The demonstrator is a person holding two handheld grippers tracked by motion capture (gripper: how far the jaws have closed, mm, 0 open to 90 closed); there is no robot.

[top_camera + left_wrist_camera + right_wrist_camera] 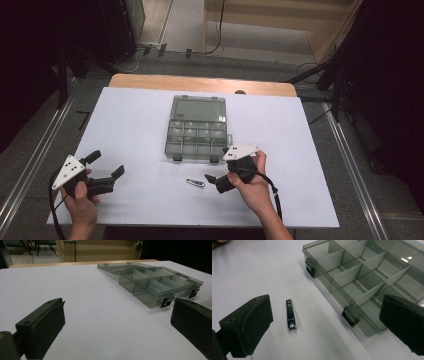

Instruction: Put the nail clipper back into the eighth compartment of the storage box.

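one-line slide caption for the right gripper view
Open right gripper over a metal clip beside the open organizer box.

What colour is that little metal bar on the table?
Shiny silver; the metal bar shows best in the right gripper view.

Materials, finish
Smoky clear plastic organiser box [367,277], glossy; small metal clip [290,314], shiny chrome; matt white table cover [135,125].

White-topped wooden table [150,82] on grey floor [30,150], dark surroundings.
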